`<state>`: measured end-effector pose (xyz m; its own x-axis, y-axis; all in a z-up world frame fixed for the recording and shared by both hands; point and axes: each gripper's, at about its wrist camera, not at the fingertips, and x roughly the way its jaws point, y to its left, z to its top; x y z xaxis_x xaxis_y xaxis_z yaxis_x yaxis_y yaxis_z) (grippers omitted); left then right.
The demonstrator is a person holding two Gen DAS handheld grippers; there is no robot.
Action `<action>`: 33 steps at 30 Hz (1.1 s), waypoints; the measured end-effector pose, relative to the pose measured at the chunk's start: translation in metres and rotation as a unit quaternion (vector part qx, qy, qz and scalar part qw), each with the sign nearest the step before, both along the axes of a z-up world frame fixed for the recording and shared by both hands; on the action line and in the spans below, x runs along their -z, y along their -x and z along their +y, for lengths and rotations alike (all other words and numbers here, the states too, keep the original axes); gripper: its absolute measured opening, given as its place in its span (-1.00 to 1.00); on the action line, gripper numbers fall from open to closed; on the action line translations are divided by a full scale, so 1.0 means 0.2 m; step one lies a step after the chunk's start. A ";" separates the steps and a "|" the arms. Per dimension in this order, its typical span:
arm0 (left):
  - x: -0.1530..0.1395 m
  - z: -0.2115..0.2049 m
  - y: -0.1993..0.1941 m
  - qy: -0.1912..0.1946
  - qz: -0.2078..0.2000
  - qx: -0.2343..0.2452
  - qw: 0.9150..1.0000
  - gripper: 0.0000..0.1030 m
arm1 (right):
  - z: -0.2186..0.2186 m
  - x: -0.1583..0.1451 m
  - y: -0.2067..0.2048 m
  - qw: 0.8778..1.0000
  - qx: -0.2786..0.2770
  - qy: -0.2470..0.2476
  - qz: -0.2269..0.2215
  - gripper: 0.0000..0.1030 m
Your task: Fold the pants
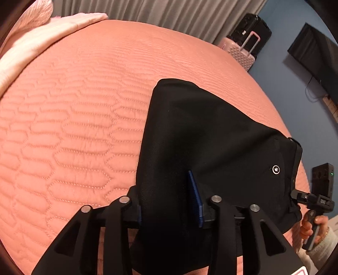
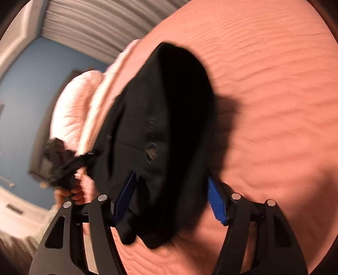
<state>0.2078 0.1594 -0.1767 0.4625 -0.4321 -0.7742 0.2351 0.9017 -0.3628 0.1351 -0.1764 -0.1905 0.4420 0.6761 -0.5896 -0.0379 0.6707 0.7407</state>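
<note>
Black pants (image 1: pixel 211 131) lie folded on a salmon quilted bedspread (image 1: pixel 63 127), with a metal button (image 1: pixel 276 169) near the waistband at the right. My left gripper (image 1: pixel 166 190) is open astride the near cloth. Its right blue pad (image 1: pixel 195 198) shows bare and its left finger is hidden under the fabric. In the right wrist view, which is blurred, the pants (image 2: pixel 179 95) bulge up between the spread blue pads (image 2: pixel 215 203) of my open right gripper (image 2: pixel 171 177). The right gripper (image 1: pixel 295 193) also shows at the waistband edge, held by a hand (image 1: pixel 316 228).
Pale pink bedding (image 1: pixel 42 36) is heaped at the bed's far left. A pink suitcase (image 1: pixel 243 52) and a black one (image 1: pixel 251 27) stand past the far edge by grey curtains (image 1: pixel 147 10). A dark screen (image 1: pixel 316 57) hangs on the blue wall.
</note>
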 end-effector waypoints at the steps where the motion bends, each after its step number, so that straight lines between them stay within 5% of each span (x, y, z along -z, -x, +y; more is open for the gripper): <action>1: 0.01 0.01 0.01 0.005 0.001 -0.005 1.000 -0.21 | 0.05 0.01 -0.04 1.000 -0.011 0.018 -0.007 0.03; 5: 0.04 0.04 0.03 0.031 0.003 -0.032 0.999 -0.21 | 0.08 -0.04 -0.09 1.000 -0.010 0.018 -0.015 -0.47; 10: -0.06 0.02 0.10 0.037 -0.027 -0.082 0.996 -0.61 | 0.14 -0.26 -0.13 0.996 -0.003 0.072 -0.050 -0.55; 20: -0.45 -0.11 -0.02 0.080 -0.132 -0.123 0.980 -0.88 | -0.02 -0.64 -0.59 0.984 0.002 0.123 -0.127 -0.66; 23: -0.58 -0.07 -0.12 0.065 -0.171 -0.136 0.974 -0.91 | -0.03 -0.64 -0.73 0.982 -0.016 0.138 -0.125 -0.66; 26: -0.61 -0.03 -0.22 0.035 -0.141 -0.135 0.980 -0.90 | -0.04 -0.52 -0.77 0.983 -0.025 0.157 -0.097 -0.66; 29: -0.53 -0.01 -0.20 -0.006 -0.091 -0.103 0.990 -0.44 | -0.15 -0.37 -0.76 0.983 -0.017 0.172 -0.066 -0.61; 30: -0.45 -0.01 -0.15 -0.005 -0.066 -0.095 0.993 -0.06 | -0.19 -0.33 -0.76 0.984 -0.013 0.169 -0.056 -0.57; 33: -0.24 -0.04 -0.06 0.057 0.010 -0.077 0.995 0.03 | -0.27 -0.23 -0.82 0.986 -0.004 0.163 -0.027 -0.29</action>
<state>0.2201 0.1518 -0.1289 0.5155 -0.4425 -0.7338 0.0899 0.8796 -0.4672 0.2988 -0.2306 -0.1453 0.4746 0.4580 -0.7516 -0.0778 0.8724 0.4825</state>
